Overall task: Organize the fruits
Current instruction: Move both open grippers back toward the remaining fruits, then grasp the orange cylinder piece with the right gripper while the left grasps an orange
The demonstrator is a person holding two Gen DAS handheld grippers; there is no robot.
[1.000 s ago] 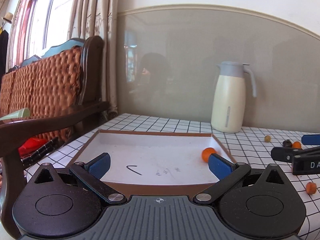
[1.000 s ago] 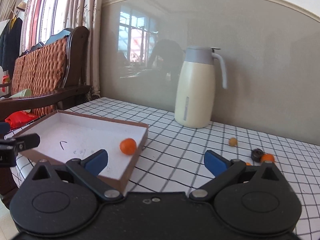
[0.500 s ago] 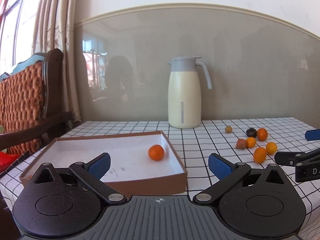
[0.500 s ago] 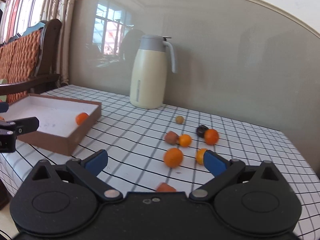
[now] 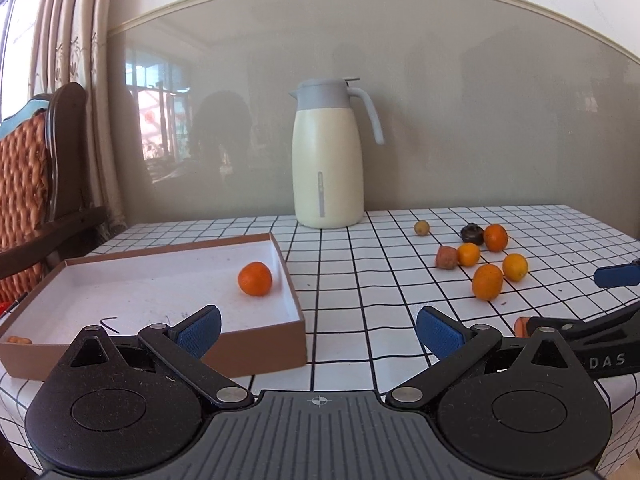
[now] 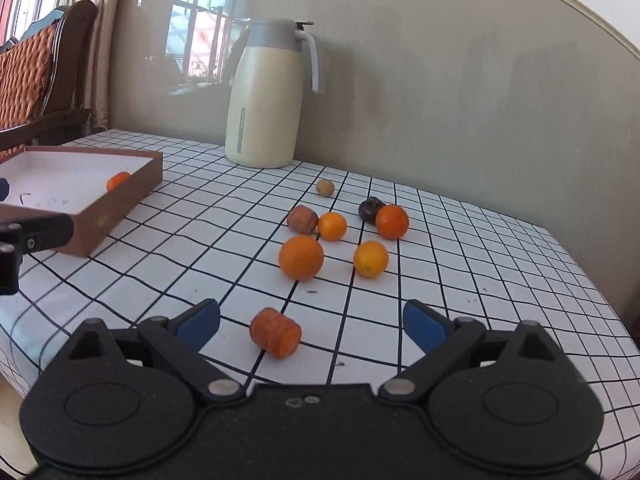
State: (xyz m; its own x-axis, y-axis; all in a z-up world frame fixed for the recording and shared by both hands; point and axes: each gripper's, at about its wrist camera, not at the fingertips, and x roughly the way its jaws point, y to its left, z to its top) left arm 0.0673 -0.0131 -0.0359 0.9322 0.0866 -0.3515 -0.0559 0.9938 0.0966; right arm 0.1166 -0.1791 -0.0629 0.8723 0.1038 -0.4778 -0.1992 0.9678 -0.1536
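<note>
One orange (image 5: 255,278) sits in your brown box (image 5: 256,354) at the bench's (image 6: 460,272) left end, near its right wall. The rest of the fruit is loose on the checked cloth right of the cream jug (image 6: 267,96): four orange ones, a dark one (image 6: 371,210), a small yellowish one (image 6: 325,187) and a brownish chunk (image 6: 302,219). Your right tool (image 6: 311,325) has its jaws wide but closing, and an orange cylinder piece (image 6: 275,332) lies on the cloth between them, untouched by the pads. Your left tool (image 5: 319,327) is spread wide with nothing in it, over the cloth just beside the box's right corner.
</note>
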